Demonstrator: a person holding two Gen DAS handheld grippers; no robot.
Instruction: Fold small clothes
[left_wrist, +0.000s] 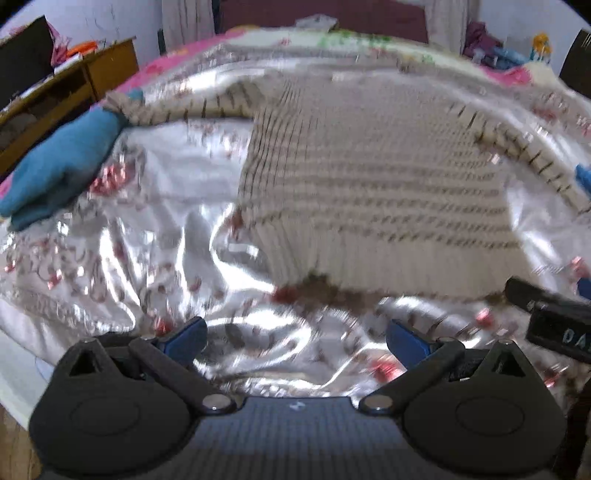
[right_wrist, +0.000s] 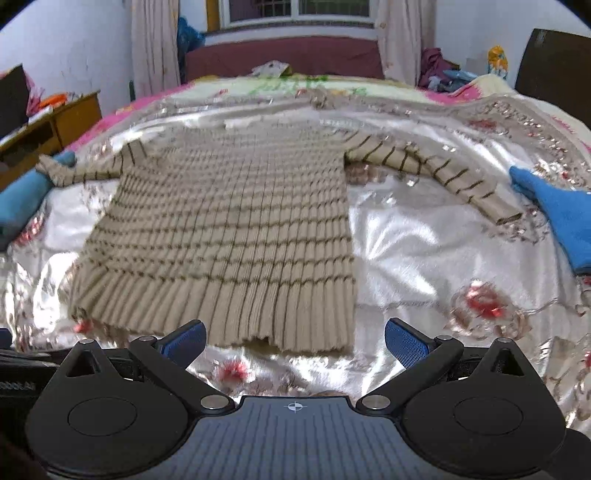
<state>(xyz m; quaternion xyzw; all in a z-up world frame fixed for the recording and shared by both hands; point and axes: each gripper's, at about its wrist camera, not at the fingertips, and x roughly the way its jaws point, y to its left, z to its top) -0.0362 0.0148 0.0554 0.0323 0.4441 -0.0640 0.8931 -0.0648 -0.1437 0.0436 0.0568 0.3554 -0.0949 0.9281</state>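
Sweater (right_wrist: 229, 236) lay flat on the bed (right_wrist: 424, 236), hem at 12 o'clock of both empty, open-jawed grippers: left gripper (left_wrist: 295, 341), right gripper (right_wrist: 295, 341); best pinch the hem corners evenly

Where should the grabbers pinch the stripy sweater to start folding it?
Probably at the bottom hem. The sweater lies flat on the shiny bedspread with its hem nearest both open grippers, the left and the right. Come from the near side, one gripper to each hem corner; the thick ribbed edge gives the fingers something to pinch.
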